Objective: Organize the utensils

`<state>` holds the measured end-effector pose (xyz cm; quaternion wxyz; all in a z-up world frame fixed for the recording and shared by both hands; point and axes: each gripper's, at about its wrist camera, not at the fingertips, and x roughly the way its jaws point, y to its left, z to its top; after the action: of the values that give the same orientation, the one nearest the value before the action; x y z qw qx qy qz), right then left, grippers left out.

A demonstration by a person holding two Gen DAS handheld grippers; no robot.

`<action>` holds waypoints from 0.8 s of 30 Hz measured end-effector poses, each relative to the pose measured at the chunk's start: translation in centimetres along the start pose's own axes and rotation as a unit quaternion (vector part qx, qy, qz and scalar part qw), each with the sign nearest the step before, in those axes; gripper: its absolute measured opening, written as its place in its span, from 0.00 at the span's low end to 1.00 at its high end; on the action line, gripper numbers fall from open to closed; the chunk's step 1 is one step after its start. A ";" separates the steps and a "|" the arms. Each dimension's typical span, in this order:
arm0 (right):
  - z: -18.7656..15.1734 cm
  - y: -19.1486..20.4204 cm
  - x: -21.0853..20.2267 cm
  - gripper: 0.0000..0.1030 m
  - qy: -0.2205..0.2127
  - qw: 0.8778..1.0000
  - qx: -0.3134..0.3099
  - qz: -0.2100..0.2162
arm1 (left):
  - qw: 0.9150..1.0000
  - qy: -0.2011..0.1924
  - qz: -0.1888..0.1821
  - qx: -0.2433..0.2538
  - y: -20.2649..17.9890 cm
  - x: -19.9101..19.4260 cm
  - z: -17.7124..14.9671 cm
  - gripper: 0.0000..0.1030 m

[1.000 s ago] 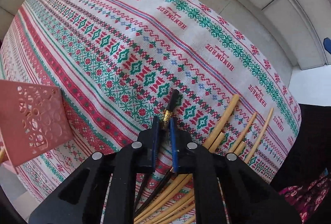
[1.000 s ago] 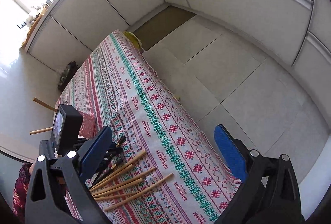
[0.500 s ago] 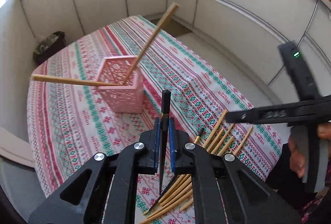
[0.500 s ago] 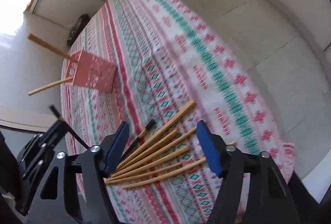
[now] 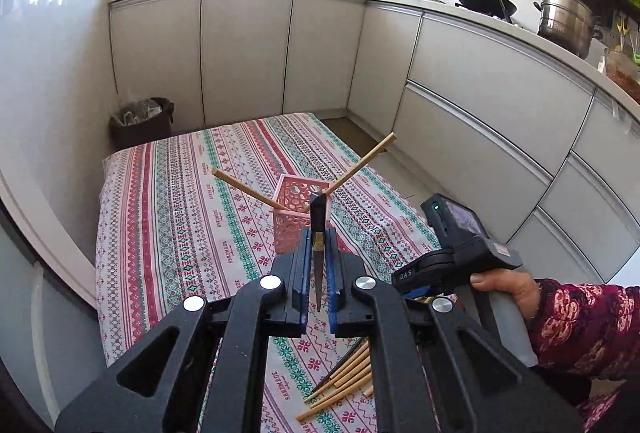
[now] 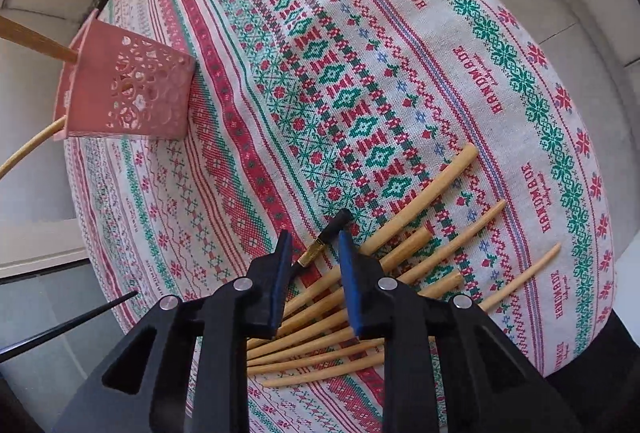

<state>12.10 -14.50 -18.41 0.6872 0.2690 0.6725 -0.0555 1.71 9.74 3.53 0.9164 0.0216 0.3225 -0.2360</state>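
Observation:
My left gripper (image 5: 318,253) is shut on a black chopstick (image 5: 319,233) and holds it upright above the table, in line with the pink perforated holder (image 5: 298,217), which has two bamboo chopsticks (image 5: 360,163) leaning out. My right gripper (image 6: 314,253) is open and low over the cloth, its jaws either side of a second black chopstick (image 6: 326,237) with a gold band that lies beside several bamboo chopsticks (image 6: 420,225). The pink holder (image 6: 132,89) is at the far left in the right wrist view. The held chopstick's tip (image 6: 80,321) shows at lower left.
The table has a red, green and white patterned cloth (image 5: 180,217). White kitchen cabinets (image 5: 460,93) run round the back and right. A dark bin (image 5: 142,121) stands beyond the table's far corner. The person's hand and right gripper (image 5: 460,245) are at the right.
My left gripper has lifted the black chopstick off the cloth and tilted up toward the pink holder. My right gripper has dropped to the pile and narrowed around the second black chopstick.

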 end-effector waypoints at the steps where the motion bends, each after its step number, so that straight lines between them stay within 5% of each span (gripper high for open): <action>1: -0.1 0.6 0.0 0.24 -0.008 1.000 -0.006 -0.014 | 1.000 -0.004 0.000 -0.003 0.3 -0.1 -0.1 0.06; 5: -0.5 2.9 0.4 0.35 -0.031 0.998 -0.011 -0.060 | 1.000 -0.021 0.007 -0.016 0.9 -1.3 0.0 0.06; 7: -1.2 3.9 0.5 0.30 -0.066 0.994 -0.019 -0.083 | 0.999 -0.027 0.012 -0.020 1.0 -1.7 0.1 0.06; 8: -1.5 4.1 0.5 0.18 -0.083 0.993 -0.022 -0.082 | 0.999 -0.032 0.015 -0.024 1.1 -2.0 0.1 0.06; 14: -2.9 0.7 -1.3 0.09 -0.135 0.988 0.001 0.076 | 0.997 -0.050 0.015 -0.055 1.9 -2.9 -0.1 0.06; 24: -7.6 0.7 -11.2 0.07 -0.287 0.939 -0.107 0.153 | 0.993 -0.091 0.019 -0.076 0.9 -4.0 0.7 0.06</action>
<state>4.62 -13.69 -7.12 0.8761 0.2665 0.3990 0.0480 -0.17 12.10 6.37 0.9452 -0.0636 0.2544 -0.1945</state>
